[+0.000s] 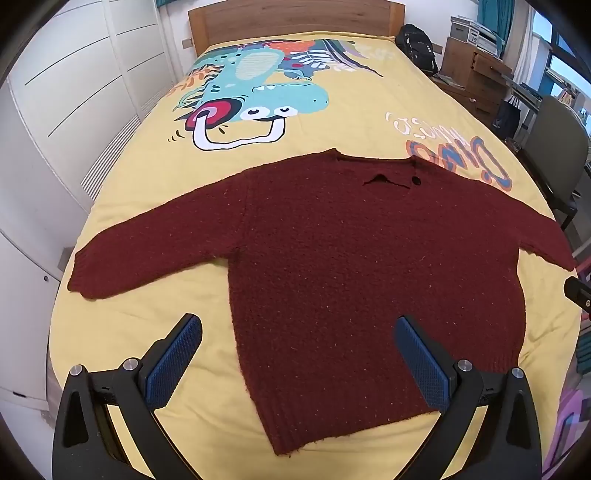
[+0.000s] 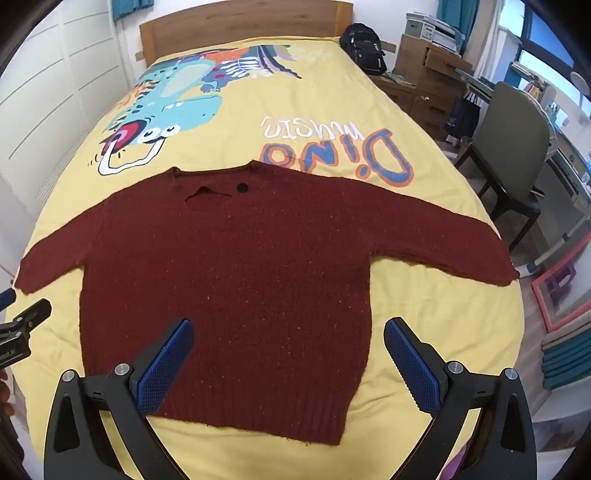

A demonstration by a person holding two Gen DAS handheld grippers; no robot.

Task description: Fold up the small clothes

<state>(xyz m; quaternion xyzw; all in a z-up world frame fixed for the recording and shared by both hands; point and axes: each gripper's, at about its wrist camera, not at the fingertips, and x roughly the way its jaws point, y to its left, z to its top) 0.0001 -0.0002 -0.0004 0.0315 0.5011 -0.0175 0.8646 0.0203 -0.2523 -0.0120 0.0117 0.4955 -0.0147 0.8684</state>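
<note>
A small dark red knitted sweater (image 1: pixel 351 266) lies flat on the yellow bedcover (image 1: pixel 351 122), sleeves spread to both sides, neck with a black button away from me. It also shows in the right wrist view (image 2: pixel 229 280). My left gripper (image 1: pixel 297 332) is open and empty, held above the sweater's lower left hem. My right gripper (image 2: pixel 288 336) is open and empty, held above the lower right hem. The left gripper's body shows at the left edge of the right wrist view (image 2: pixel 22 325).
The bedcover (image 2: pixel 332 110) carries a dinosaur print. A wooden headboard (image 1: pixel 291 18) stands at the far end. White wardrobe doors (image 1: pixel 74 92) run along the left. A black backpack (image 2: pixel 364 46), wooden desk (image 2: pixel 428 74) and grey chair (image 2: pixel 517 147) stand at the right.
</note>
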